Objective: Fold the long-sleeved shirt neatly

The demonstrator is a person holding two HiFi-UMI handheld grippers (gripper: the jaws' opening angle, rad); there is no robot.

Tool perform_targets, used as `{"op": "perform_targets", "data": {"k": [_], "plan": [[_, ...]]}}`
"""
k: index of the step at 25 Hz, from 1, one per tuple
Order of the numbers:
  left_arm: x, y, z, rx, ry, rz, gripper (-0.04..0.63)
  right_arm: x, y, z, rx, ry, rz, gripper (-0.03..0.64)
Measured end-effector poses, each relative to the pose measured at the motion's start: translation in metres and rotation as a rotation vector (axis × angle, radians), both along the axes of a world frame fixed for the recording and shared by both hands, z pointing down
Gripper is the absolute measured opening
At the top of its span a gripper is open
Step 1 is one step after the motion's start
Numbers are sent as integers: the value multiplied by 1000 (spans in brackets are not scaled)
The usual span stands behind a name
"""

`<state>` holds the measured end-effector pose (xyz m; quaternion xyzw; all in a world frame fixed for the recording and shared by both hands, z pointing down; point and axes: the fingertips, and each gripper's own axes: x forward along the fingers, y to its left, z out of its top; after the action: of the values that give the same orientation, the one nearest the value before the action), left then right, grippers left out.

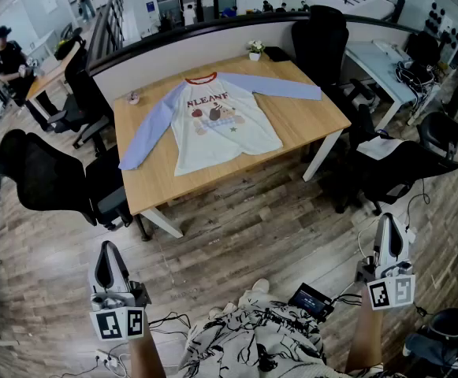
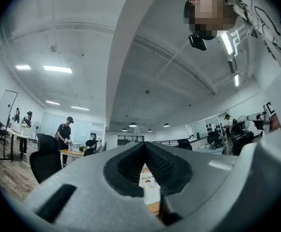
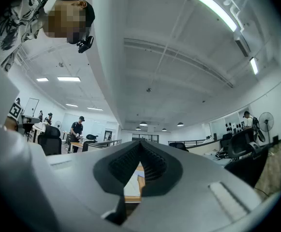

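A long-sleeved shirt (image 1: 217, 120) lies spread flat on the wooden table (image 1: 307, 120), white body with a print, light blue sleeves stretched out left and right, red collar toward the far edge. My left gripper (image 1: 106, 256) is low at the left, well short of the table over the floor, jaws shut with nothing in them. My right gripper (image 1: 389, 228) is at the lower right, also away from the table, shut and empty. Through the closed jaws a sliver of the shirt (image 2: 149, 178) and table shows in the left gripper view, and the shirt (image 3: 132, 183) in the right gripper view.
Black office chairs (image 1: 51, 179) stand left of the table and another chair (image 1: 394, 164) stands right of it. A small plant pot (image 1: 255, 50) sits at the table's far edge. Cables and a device (image 1: 311, 299) lie on the wood floor near my feet. A person (image 1: 12, 57) sits at a far desk.
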<state>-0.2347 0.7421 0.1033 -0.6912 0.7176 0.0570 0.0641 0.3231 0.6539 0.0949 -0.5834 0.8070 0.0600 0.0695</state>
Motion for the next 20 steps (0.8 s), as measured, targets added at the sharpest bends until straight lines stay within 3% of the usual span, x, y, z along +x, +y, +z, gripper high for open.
{"op": "perform_targets", "data": {"k": [9,14,20], "plan": [[5,1,3,-2,4,7,-2,-5,0,3,3,9,-12,-2],[4,0,8,-12,45,4,-2,-3,1,0,32,-73,-22,-2],[6,-1,11,-23,-3,-4,9,-5,-3,11,-9,-62,-16,8]]}}
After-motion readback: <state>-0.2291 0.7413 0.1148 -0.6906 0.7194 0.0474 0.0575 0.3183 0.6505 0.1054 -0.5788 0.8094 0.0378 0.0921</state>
